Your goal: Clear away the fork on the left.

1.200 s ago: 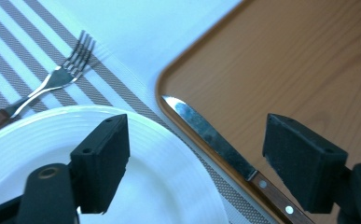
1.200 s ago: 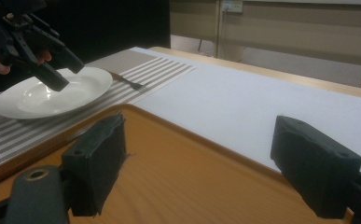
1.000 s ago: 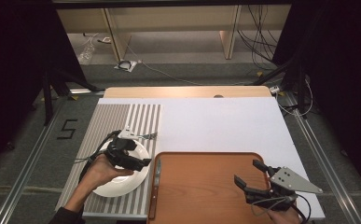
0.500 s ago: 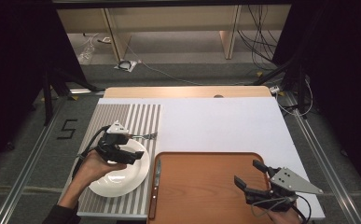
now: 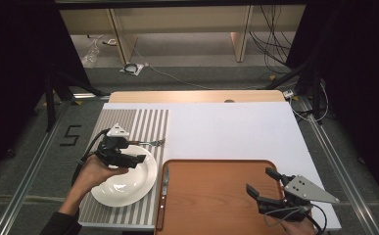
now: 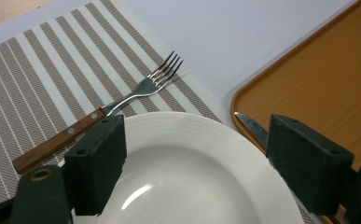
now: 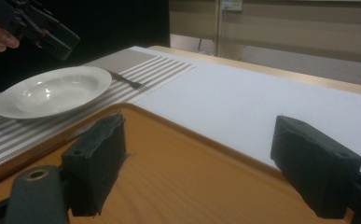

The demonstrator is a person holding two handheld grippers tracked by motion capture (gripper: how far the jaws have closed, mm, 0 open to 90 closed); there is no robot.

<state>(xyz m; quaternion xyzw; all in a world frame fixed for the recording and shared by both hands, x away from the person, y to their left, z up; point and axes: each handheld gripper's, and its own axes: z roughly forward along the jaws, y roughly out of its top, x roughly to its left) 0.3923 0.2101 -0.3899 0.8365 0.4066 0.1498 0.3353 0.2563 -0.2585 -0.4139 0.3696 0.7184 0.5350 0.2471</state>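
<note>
Your plate [image 5: 126,178] sits on the mat [image 5: 138,127], fork [image 5: 145,143] just beyond it. The knife [image 5: 162,196] waits on the tray's [image 5: 216,196] left edge. Left tool [image 5: 123,157] hovers agape over the plate; right tool [image 5: 268,188] spread, empty.

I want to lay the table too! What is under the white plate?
The white plate lies on a striped placemat. Beside its rim, a fork rests on the same mat. Whatever lies directly beneath the plate's middle is covered and cannot be seen.

Each tool was black, with two blocky jaws and a brass-ringed screw hole near their base. The left tool [image 5: 121,152] and right tool [image 5: 268,188] each carried a grey three-cornered plate and trailed a dark cable. A dark sleeve covered the left forearm.
</note>
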